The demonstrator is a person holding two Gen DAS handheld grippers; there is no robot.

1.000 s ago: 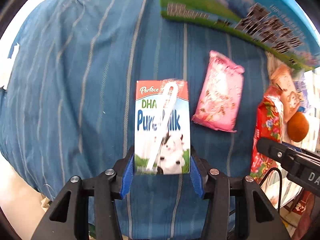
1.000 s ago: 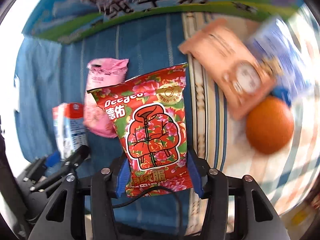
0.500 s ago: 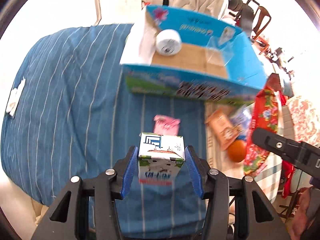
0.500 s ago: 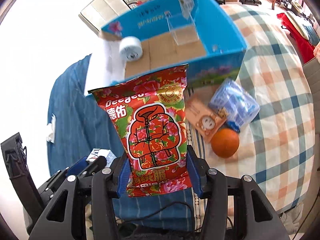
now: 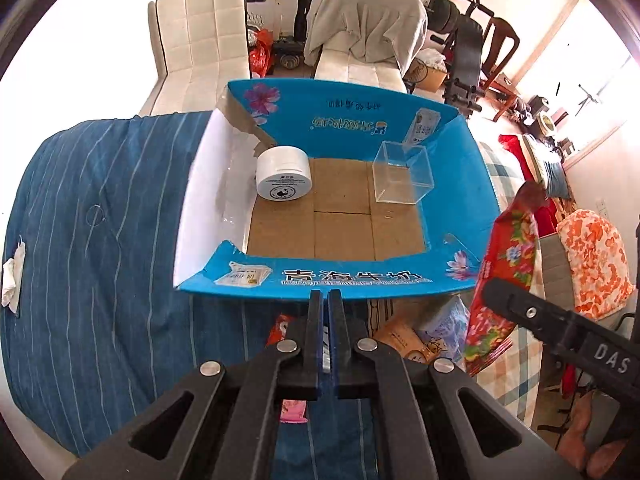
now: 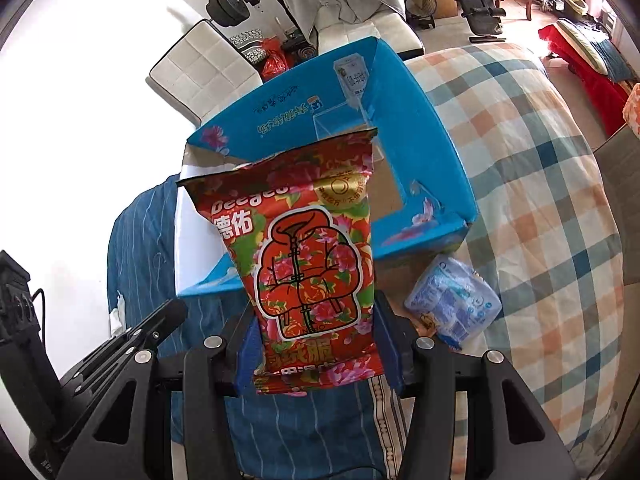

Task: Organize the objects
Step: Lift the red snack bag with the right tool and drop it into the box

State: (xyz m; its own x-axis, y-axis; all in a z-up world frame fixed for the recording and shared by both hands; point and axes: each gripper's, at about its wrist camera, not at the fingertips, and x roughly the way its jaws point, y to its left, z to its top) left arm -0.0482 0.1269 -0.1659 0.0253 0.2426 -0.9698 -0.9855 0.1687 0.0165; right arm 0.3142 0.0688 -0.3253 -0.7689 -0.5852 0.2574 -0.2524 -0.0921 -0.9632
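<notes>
My right gripper (image 6: 316, 344) is shut on a red flowered snack bag (image 6: 308, 248) and holds it upright in front of the open blue carton (image 6: 424, 152). The bag also shows at the right of the left wrist view (image 5: 504, 280). My left gripper (image 5: 325, 300) is shut with nothing between its fingers, just short of the carton's near wall (image 5: 320, 280). The milk carton it held is out of sight; a red-and-white scrap (image 5: 280, 326) peeks from under the fingers. Inside the carton stand a white round jar (image 5: 283, 174) and a clear plastic box (image 5: 402, 172).
A pink packet (image 5: 294, 414), an orange-brown sachet (image 5: 404, 342) and a blue tissue pack (image 6: 454, 300) lie on the bed before the carton. A blue striped blanket (image 5: 100, 220) covers the left, a checked one (image 6: 540, 200) the right. Chairs and gym gear stand behind.
Both grippers rose and tilted towards the carton. The left gripper lost the milk carton and its fingers closed together. The right still holds the snack bag.
</notes>
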